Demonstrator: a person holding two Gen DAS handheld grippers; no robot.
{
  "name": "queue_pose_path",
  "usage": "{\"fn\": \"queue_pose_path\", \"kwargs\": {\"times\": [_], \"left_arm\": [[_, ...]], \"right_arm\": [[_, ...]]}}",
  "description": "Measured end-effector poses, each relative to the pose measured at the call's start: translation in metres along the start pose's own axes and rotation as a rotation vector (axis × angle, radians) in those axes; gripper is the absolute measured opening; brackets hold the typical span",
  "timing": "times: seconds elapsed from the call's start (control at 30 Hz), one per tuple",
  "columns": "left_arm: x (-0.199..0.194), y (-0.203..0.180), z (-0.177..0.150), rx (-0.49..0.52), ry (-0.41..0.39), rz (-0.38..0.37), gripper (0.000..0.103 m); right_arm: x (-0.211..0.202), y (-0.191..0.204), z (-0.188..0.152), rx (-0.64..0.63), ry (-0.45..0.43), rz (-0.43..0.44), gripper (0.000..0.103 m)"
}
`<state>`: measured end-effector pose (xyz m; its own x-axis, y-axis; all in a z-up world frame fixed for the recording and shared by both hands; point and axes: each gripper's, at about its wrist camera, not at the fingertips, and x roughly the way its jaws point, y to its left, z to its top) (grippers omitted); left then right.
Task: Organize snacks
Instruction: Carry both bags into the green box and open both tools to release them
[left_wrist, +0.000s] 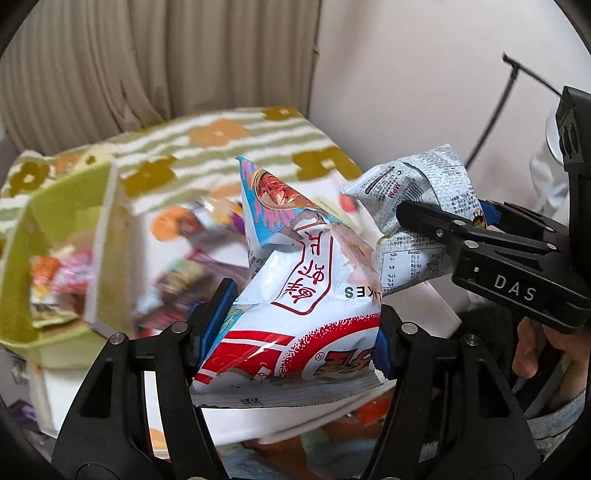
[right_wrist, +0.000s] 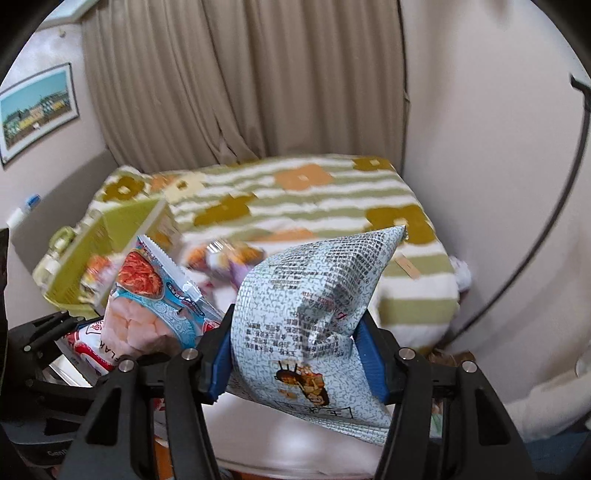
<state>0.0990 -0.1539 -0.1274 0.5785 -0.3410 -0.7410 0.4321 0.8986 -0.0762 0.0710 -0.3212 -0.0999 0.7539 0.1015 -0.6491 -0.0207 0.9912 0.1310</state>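
My left gripper (left_wrist: 299, 325) is shut on a white, red and blue shrimp snack bag (left_wrist: 295, 295) and holds it up above the bed. The same bag shows at the left of the right wrist view (right_wrist: 147, 306). My right gripper (right_wrist: 295, 354) is shut on a pale grey-blue snack bag with dense black print (right_wrist: 314, 317). That bag and the right gripper (left_wrist: 424, 218) show at the right of the left wrist view, beside the shrimp bag. A green basket (left_wrist: 48, 229) with several snacks stands on the left.
A bed with a green-striped flower blanket (right_wrist: 295, 199) lies ahead. Loose snack packets (right_wrist: 225, 258) lie blurred on it near the green basket (right_wrist: 122, 225). Beige curtains (right_wrist: 258, 74) hang behind. A wall is on the right, and a framed picture (right_wrist: 37, 110) hangs on the left.
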Motion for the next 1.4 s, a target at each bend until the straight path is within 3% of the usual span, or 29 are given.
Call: {"fn": "queue_pose_path", "kwargs": {"times": [0.37,0.63,0.9,1.2,1.23,1.3,1.37,1.4], "left_arm": [[-0.047,0.145,0.038,-0.092,-0.066,0.135,0.061],[-0.051,0.267,0.066,-0.144,-0.045,0.161,0.061],[-0.005,0.371,0.075,-0.221,0.032,0.134,0.061],[0.051,0.416,0.068,-0.289,0.147,0.133,0.061],[0.054,0.418,0.068,-0.296,0.154,0.136,0.063],[0.060,0.420,0.069,-0.308,0.186,0.140,0.076],[0.061,0.422,0.071,-0.310,0.189,0.183,0.103],[0.060,0.423,0.071,-0.308,0.183,0.197,0.103]], "right_arm": [[0.025,0.120,0.066,-0.046,-0.101,0.137,0.055],[0.072,0.202,0.105,-0.052,-0.076,0.169,0.055],[0.121,0.259,0.114,-0.063,0.006,0.146,0.055],[0.178,0.282,0.118,-0.100,0.097,0.167,0.055],[0.183,0.283,0.119,-0.101,0.103,0.176,0.055],[0.194,0.282,0.122,-0.101,0.117,0.196,0.055],[0.199,0.283,0.126,-0.094,0.125,0.213,0.055],[0.202,0.282,0.128,-0.089,0.128,0.220,0.055]]}}
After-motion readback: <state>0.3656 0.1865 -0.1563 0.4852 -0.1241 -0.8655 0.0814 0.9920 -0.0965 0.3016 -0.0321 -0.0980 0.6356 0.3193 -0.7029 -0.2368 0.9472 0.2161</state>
